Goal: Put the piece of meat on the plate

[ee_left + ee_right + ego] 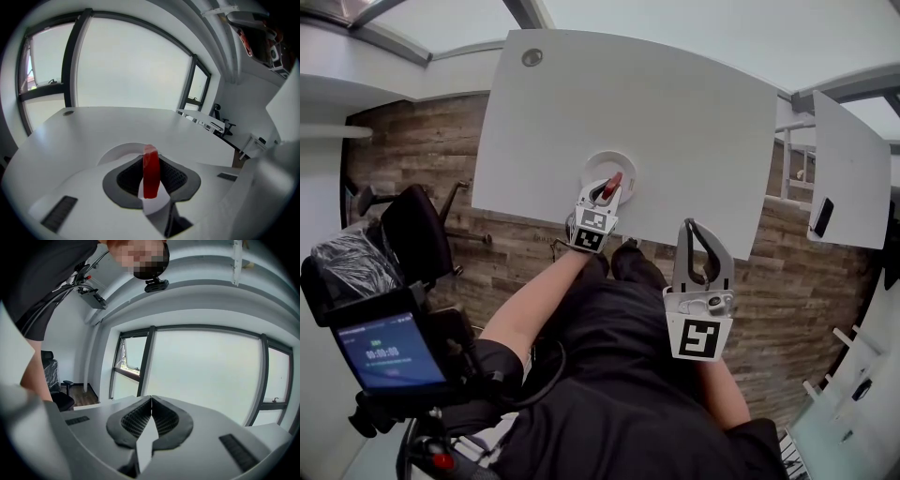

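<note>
A thin red piece of meat (150,171) stands on edge between the jaws of my left gripper (151,161), which is shut on it. In the head view that left gripper (609,186) hangs over the near rim of a round white plate (619,161) on the white table (656,122), the red piece of meat (612,185) sticking out at its tip. From the left gripper view, the plate (117,153) lies just beyond the jaws. My right gripper (698,234) is held off the table's near edge, its jaws shut with nothing between them; the right gripper (151,399) points level towards a window.
A black office chair (412,230) stands left of the table over wooden flooring. A screen device on a stand (384,352) sits at lower left. A second white table (848,178) with a dark phone (822,217) is at the right. A round cable port (532,57) marks the table's far corner.
</note>
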Available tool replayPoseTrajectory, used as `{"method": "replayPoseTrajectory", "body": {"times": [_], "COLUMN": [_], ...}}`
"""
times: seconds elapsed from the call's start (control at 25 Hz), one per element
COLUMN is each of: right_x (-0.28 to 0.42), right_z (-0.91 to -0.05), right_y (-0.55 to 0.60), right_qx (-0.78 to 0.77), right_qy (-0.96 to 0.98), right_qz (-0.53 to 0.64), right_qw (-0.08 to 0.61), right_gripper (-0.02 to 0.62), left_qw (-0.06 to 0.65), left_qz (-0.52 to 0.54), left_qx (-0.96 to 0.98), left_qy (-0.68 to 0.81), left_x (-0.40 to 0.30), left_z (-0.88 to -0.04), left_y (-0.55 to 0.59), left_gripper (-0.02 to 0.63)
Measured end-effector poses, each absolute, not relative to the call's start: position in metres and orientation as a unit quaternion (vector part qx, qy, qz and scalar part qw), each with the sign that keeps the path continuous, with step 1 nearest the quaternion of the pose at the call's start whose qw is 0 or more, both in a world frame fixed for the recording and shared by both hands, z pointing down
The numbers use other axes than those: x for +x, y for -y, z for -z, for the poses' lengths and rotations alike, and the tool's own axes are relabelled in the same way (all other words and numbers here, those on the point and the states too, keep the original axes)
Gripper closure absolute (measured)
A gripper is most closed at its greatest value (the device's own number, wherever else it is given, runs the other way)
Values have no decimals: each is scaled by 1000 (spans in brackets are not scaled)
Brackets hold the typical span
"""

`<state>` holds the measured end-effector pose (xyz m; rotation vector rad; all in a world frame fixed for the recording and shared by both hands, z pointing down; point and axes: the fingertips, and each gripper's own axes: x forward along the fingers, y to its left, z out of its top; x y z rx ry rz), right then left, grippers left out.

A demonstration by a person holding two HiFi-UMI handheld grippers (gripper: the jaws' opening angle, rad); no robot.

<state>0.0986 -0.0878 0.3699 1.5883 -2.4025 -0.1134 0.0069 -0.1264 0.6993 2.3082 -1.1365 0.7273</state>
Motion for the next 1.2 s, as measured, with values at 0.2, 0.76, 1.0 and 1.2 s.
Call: {"method": "replayPoseTrajectory", "body": {"times": [0.2,0.76,1.0,1.2], "right_x": [96,105,105,102], "right_z": [-369,-376,-377,-376], "right_y": [85,80,78,76], "right_qx": [542,552,553,554], "right_qy": [830,825,824,824], "right_qz": [40,4,5,4], "right_qw": [127,118,123,120], "right_gripper": [589,589,589,589], "left_qw": [237,287,308,311], "left_qz": [-260,-258,-226,-234], "left_qx": [848,829,840,837], "left_qy": [396,406,385,384], "left_x": [11,0,11,15], "left_z": [-699,-712,-706,-709], "left_y": [128,135,134,135], "left_gripper": [511,511,511,511]}}
